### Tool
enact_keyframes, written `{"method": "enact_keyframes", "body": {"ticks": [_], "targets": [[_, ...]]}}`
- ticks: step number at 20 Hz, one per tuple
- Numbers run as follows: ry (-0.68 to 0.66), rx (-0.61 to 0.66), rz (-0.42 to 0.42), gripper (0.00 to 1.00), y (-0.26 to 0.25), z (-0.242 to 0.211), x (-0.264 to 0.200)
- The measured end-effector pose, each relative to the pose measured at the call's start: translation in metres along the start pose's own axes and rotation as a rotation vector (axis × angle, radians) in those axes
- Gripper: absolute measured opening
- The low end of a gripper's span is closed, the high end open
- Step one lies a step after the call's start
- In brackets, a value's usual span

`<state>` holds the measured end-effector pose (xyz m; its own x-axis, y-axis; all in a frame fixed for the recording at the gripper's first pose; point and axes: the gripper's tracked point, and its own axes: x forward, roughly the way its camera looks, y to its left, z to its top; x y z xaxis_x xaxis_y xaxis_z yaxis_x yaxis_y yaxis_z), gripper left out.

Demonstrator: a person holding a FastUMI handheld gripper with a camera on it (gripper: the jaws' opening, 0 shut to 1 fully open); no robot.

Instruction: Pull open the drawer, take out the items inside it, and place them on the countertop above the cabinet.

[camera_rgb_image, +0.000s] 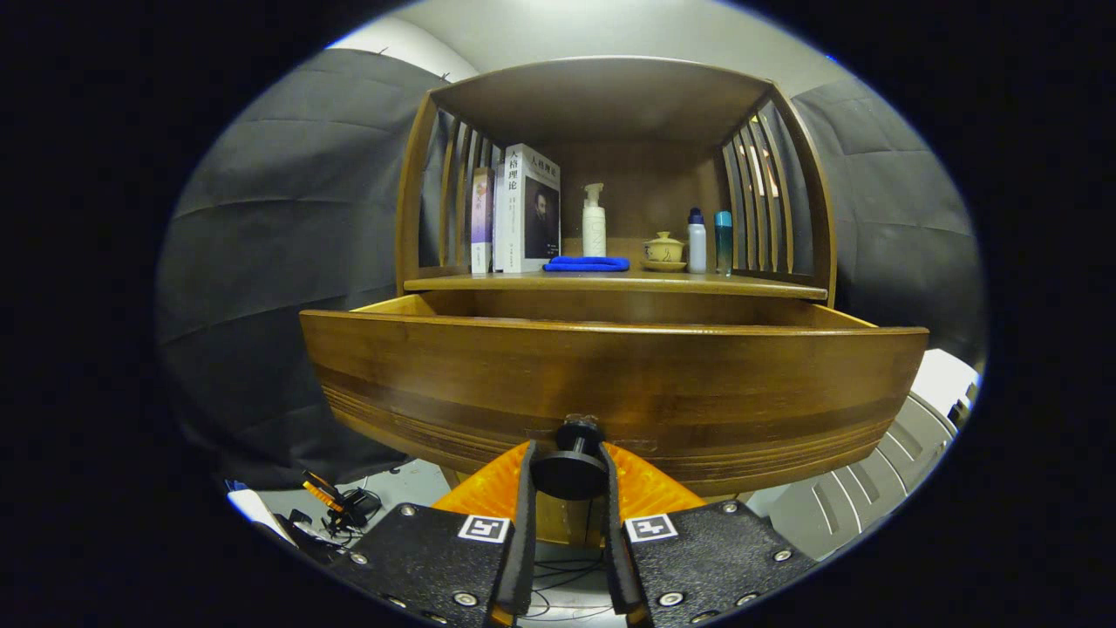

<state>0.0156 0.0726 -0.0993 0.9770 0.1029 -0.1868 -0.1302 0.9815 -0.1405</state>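
The wooden drawer [610, 384] stands pulled out from the cabinet toward me, its broad front panel just beyond my fingers. A round dark knob [571, 467] sticks out of the panel's lower middle. My gripper [568, 480] is shut on that knob, one finger pressed on each side of it. The drawer's inside is hidden behind its front panel. Above the drawer lies the wooden countertop [750, 283] of the cabinet, under a slatted shelf frame.
On the countertop stand books [519, 209], a white pump bottle [594, 222], a folded blue cloth [586, 262], a lidded tea bowl [664, 250], a white bottle [697, 242] and a teal bottle [724, 243]. Cables and small gear [336, 506] lie on the floor lower left.
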Motion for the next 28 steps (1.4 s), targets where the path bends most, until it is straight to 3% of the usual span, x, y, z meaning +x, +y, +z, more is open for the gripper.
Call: {"method": "enact_keyframes", "body": {"ticks": [13, 19, 22, 26, 28], "targets": [[-0.005, 0.023, 0.016, 0.34, 0.018, -0.01, -0.026], [-0.122, 0.029, 0.018, 0.62, 0.015, 0.028, -0.033], [-0.119, 0.096, 0.052, 0.8, 0.018, 0.042, -0.037], [-0.189, 0.08, 0.045, 0.9, 0.011, 0.069, -0.043], [-0.197, 0.088, 0.047, 0.9, 0.011, 0.083, -0.045]]}}
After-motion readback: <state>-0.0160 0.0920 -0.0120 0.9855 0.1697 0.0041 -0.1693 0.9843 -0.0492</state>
